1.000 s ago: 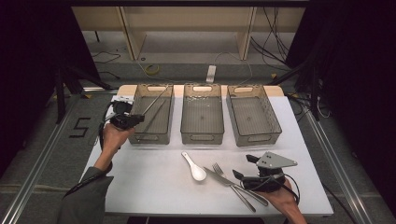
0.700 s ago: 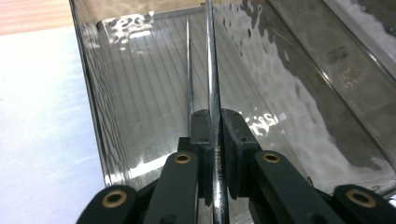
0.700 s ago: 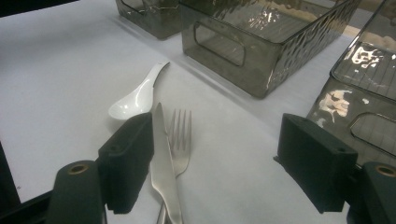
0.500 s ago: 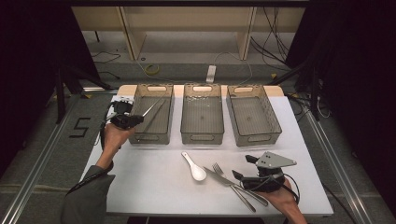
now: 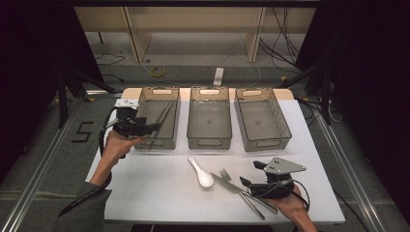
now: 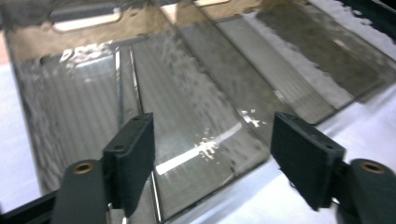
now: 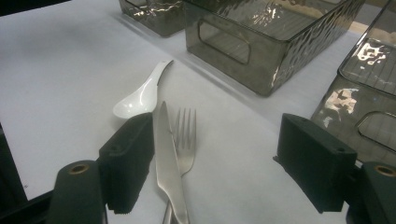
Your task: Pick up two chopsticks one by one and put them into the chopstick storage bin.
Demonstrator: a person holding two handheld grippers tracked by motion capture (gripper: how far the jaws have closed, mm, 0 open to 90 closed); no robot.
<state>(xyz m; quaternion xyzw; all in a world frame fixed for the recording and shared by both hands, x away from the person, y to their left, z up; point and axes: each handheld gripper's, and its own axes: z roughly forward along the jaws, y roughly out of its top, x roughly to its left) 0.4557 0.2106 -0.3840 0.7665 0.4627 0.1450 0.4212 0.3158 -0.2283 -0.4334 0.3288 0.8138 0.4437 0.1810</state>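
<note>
Left gripper (image 5: 153,126): held at the near edge of the left bin (image 5: 171,140). Its jaws have just been opening and stand wide apart, with nothing between the pads. In the high view, the chopsticks (image 5: 162,117) are seen lying slantwise inside that bin, just beyond the jaw tips. In the left gripper view, the bin's ribbed floor (image 6: 187,121) is seen past the jaws, with one thin rod (image 6: 133,84) running away from the left pad; the middle bin's wall (image 6: 261,60) is glimpsed to the right.

Right gripper (image 5: 246,181): held low over the white table (image 5: 154,188), jaws spread, nothing clasped. In the right gripper view, a table knife (image 7: 166,168) is seen just inside the left pad, a fork (image 7: 186,140) touching its far side, and a white ceramic soup spoon (image 7: 140,98) just ahead of both. The high view adds the middle bin (image 5: 209,142) and right bin (image 5: 263,142), well ahead of this gripper.
</note>
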